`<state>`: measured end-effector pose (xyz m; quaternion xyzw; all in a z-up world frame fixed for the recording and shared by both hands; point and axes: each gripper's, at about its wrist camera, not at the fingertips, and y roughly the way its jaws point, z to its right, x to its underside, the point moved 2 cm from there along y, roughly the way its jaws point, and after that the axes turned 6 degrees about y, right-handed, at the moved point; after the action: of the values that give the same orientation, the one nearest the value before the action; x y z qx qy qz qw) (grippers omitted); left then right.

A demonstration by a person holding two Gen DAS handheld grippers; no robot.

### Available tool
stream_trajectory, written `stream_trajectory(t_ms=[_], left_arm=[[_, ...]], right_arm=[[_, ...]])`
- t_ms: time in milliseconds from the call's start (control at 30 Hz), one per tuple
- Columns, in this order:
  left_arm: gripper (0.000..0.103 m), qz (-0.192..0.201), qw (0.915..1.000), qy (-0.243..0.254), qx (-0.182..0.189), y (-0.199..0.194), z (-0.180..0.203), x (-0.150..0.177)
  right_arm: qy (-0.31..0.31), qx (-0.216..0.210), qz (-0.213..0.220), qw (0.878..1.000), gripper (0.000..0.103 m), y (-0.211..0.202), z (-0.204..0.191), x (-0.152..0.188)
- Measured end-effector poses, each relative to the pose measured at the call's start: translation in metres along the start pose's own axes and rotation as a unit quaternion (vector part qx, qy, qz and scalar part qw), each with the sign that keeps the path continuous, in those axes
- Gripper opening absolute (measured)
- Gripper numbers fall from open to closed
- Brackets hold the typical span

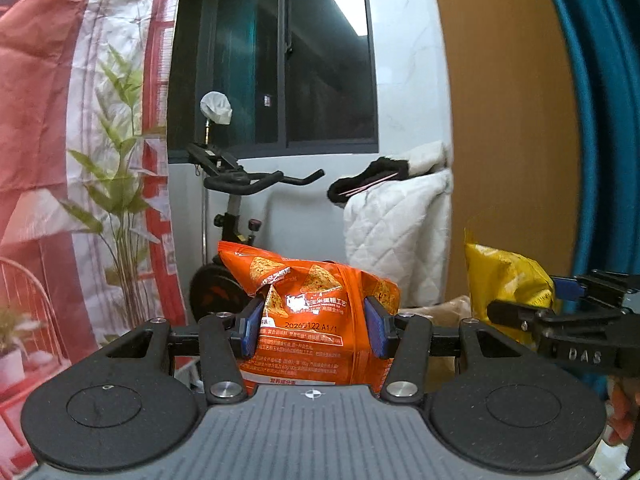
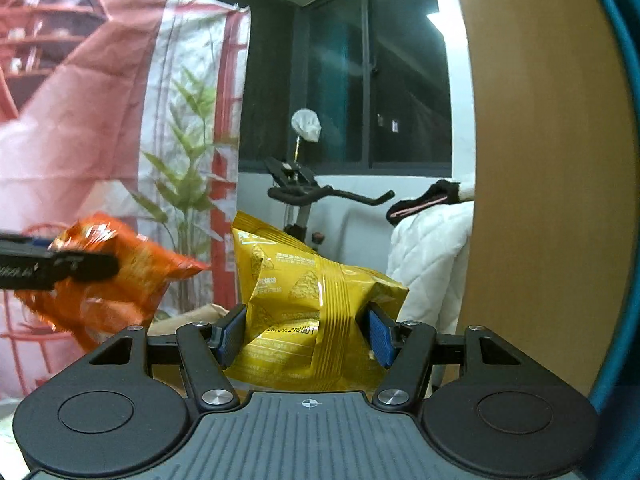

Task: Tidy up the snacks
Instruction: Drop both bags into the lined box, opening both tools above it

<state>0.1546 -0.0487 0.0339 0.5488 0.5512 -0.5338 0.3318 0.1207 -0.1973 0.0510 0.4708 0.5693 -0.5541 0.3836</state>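
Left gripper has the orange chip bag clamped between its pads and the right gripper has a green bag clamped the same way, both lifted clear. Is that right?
Not quite: the bag in the right gripper is yellow, not green. The right wrist view shows the yellow bag squeezed between its blue pads. The left gripper does clamp the orange chip bag, as the left wrist view shows.

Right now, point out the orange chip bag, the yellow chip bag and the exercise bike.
orange chip bag (image 1: 316,320): left wrist view, printed middle between the pads.
yellow chip bag (image 2: 308,312): right wrist view, creased middle of the pack.
exercise bike (image 1: 244,182): left wrist view, black handlebar.
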Motion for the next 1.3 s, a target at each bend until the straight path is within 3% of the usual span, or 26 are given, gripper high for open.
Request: stream_trajectory(t_ms=[267,333,367,400,433,700,833,1000,1300], left_arm=[[0.057,-0.035,0.9993,-0.008,0.005,0.052,-0.002,-0.001],[0.075,-0.048,0.9987,-0.010,0.013,0.064,-0.005,0.004],[0.089,-0.054,0.9983,-0.013,0.020,0.070,-0.008,0.006],[0.092,-0.057,0.9979,-0.016,0.029,0.077,-0.011,0.008],[0.092,-0.060,0.9974,-0.017,0.036,0.081,-0.014,0.009],[0.091,-0.103,0.9903,-0.056,0.075,0.104,-0.043,-0.006],[0.091,-0.097,0.9906,-0.075,0.059,0.089,-0.053,-0.008],[0.091,-0.088,0.9911,-0.091,0.040,0.059,-0.059,-0.013],[0.091,-0.062,0.9924,-0.106,-0.003,-0.067,-0.063,0.002]], right_arm=[[0.003,-0.003,-0.041,0.999,0.059,0.056,0.003,0.013],[0.017,-0.007,-0.071,0.997,0.063,0.071,0.008,0.019],[0.026,-0.010,-0.083,0.996,0.066,0.077,0.011,0.021],[0.036,-0.012,-0.093,0.995,0.069,0.084,0.014,0.022],[0.045,-0.014,-0.101,0.994,0.076,0.089,0.017,0.023],[0.067,-0.042,-0.141,0.987,0.076,0.125,0.028,-0.010],[0.079,-0.037,-0.136,0.987,0.076,0.123,0.030,-0.025],[0.082,-0.036,-0.135,0.987,0.076,0.092,0.027,-0.027],[0.068,-0.038,-0.096,0.992,0.076,-0.029,0.013,0.001]])
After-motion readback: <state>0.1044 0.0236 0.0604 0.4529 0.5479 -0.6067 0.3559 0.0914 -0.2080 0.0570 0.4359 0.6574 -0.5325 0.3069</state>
